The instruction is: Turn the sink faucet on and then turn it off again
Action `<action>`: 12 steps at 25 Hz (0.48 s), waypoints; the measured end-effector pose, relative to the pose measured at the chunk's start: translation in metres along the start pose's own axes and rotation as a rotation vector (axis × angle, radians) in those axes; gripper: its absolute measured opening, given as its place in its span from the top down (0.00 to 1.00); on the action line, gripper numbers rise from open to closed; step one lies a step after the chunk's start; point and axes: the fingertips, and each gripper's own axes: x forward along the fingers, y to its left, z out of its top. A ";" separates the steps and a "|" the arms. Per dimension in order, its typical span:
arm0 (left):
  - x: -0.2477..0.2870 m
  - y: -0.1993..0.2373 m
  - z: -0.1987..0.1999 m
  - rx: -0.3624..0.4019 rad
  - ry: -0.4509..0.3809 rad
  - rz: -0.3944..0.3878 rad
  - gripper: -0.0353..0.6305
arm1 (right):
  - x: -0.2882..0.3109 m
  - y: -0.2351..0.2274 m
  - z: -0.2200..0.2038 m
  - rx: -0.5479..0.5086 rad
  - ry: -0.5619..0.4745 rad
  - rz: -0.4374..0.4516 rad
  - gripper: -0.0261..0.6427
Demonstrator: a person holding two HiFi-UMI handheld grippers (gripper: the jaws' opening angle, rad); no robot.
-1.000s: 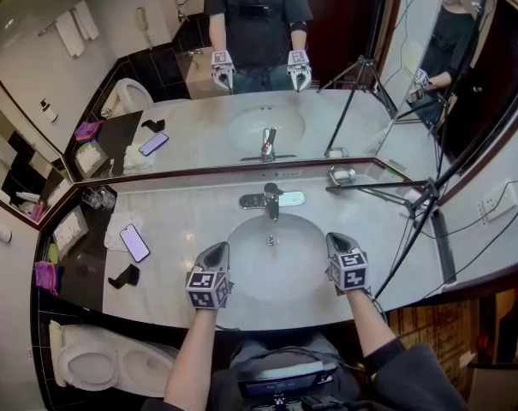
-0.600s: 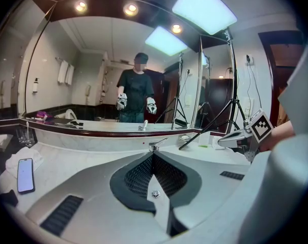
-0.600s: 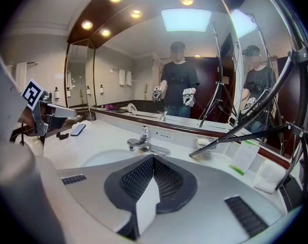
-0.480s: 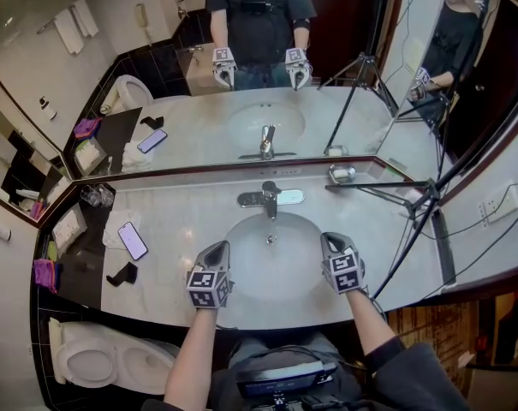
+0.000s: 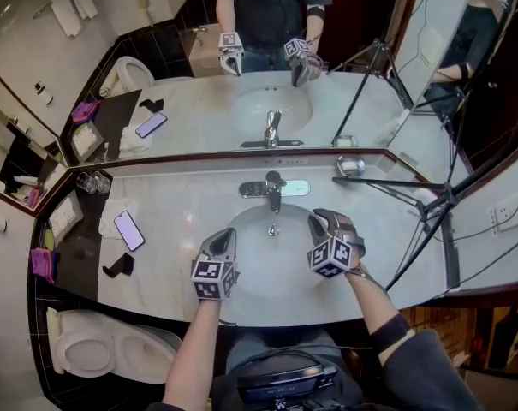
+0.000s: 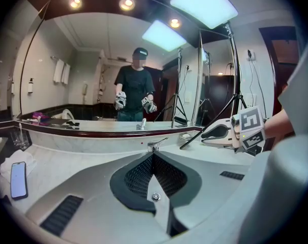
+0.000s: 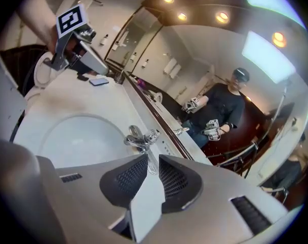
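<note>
We hold our left claw [image 5: 223, 240] pressed together and our right claw [image 5: 321, 222], just opening and empty, over the sink [image 5: 271, 268]. The faucet [image 5: 273, 192] stands untouched at its far rim on the counter [image 5: 181, 221].

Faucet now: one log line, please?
right gripper: fingers just opening, empty, short of chrome sink faucet | left gripper: shut, empty

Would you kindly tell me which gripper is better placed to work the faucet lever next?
Right, I think. The right gripper is nearer the faucet, which sits just beyond its gap; its jaws have just been opening, with nothing between them. The left gripper is shut and farther back.
</note>
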 end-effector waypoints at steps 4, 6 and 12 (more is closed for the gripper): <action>0.016 0.000 -0.001 -0.004 0.001 -0.011 0.95 | 0.034 -0.005 0.013 -0.195 0.020 0.022 0.70; 0.023 -0.001 -0.003 -0.010 0.003 -0.014 0.95 | 0.053 -0.006 0.017 -0.270 0.033 0.038 0.68; 0.042 0.003 -0.010 -0.029 0.007 -0.015 0.95 | 0.107 -0.012 0.035 -0.442 0.029 0.064 0.63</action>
